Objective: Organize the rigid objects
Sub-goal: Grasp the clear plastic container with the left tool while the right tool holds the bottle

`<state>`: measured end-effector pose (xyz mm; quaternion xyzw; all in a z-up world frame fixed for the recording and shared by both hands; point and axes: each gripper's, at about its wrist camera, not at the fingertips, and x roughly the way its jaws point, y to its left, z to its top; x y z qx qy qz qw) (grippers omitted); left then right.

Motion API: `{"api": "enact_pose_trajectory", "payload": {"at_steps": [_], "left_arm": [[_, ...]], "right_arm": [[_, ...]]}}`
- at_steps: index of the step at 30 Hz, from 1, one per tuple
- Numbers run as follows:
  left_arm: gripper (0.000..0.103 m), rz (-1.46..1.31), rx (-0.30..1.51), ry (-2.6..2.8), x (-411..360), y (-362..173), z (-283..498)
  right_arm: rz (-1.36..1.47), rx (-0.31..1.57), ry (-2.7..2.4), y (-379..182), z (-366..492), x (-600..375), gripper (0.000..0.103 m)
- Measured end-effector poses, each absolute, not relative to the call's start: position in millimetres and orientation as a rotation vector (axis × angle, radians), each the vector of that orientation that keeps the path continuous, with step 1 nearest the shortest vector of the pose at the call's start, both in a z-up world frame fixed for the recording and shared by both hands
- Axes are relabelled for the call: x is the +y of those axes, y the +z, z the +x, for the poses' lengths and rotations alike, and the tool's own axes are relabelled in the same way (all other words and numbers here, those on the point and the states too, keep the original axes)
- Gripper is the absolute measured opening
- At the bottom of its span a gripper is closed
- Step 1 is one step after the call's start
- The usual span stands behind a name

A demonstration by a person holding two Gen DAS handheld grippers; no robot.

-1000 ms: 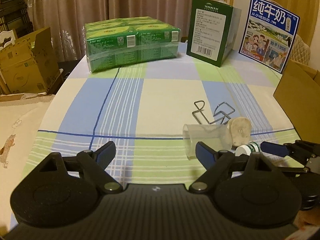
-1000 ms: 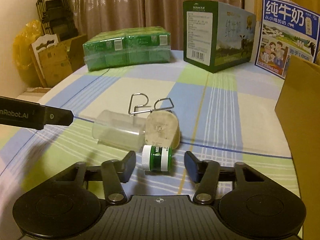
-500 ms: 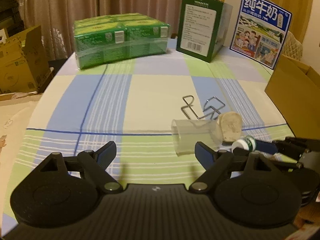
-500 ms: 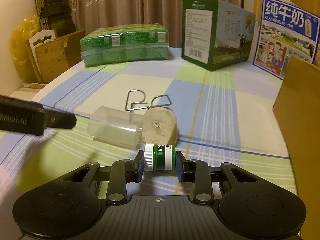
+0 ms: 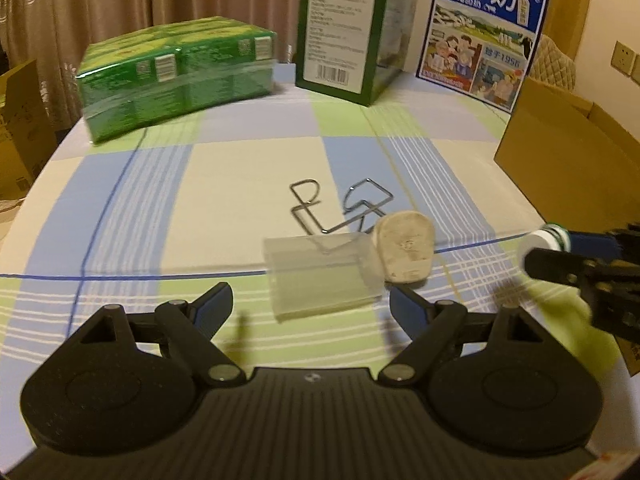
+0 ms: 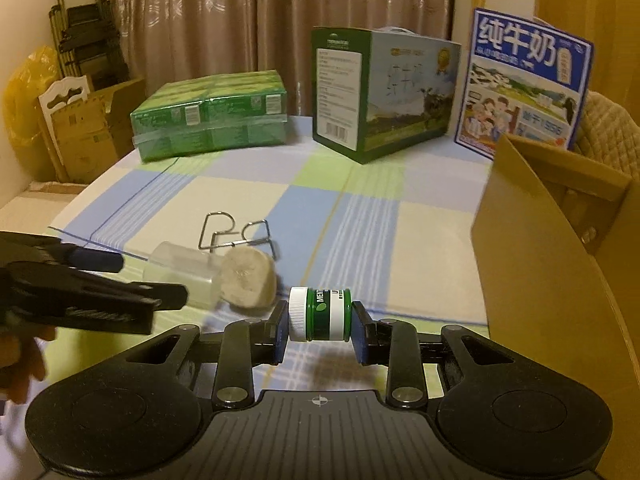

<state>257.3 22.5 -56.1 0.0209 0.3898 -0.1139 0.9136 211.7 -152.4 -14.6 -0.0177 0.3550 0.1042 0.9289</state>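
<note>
Two grippers are mine, and only one is loaded. Largest on the checked tabletop [image 6: 360, 216] is the brown cardboard box [image 6: 552, 264] at the right edge, open-topped with plain matte walls, and I judge it the likely place for the loose pieces. Next, along the far edge, stand the film-wrapped green carton pack [image 6: 210, 114], the glossy green milk case [image 6: 380, 92] and the blue milk carton box [image 6: 528, 84], all flat-sided and printed.

My left gripper [image 5: 310, 304] hangs with its jaws spread wide and nothing between them, just in front of the clear plastic cup [image 5: 324, 276], which lies on its side near the front edge, thin-walled and frosted. Touching its base is a beige rounded plug-like block [image 5: 406, 252], chalky and dull; its exact make I cannot tell. Behind both lie bent steel wire puzzle loops [image 5: 340, 210], thin and shiny.

My right gripper [image 6: 320, 328] is clenched on the small green jar [image 6: 320, 314], held sideways above the front of the tabletop, one pad on the ribbed white cap, the other on the base. To carry it well I should keep the squeeze even, since the smooth round body could roll free, travel level toward the right edge, clear the box wall first, then release low inside.
</note>
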Motion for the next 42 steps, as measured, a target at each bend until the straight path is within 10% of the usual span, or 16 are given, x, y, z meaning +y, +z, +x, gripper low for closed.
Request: {"api": "enact_pose_trajectory", "payload": {"at_steps": [42], "left_arm": [[0.069, 0.131, 0.862, -0.269, 2.3, -65.0, 223.9]], "right_arm": [[0.047, 0.801, 0.229, -26.9, 215.5, -162.0, 0.028]]}}
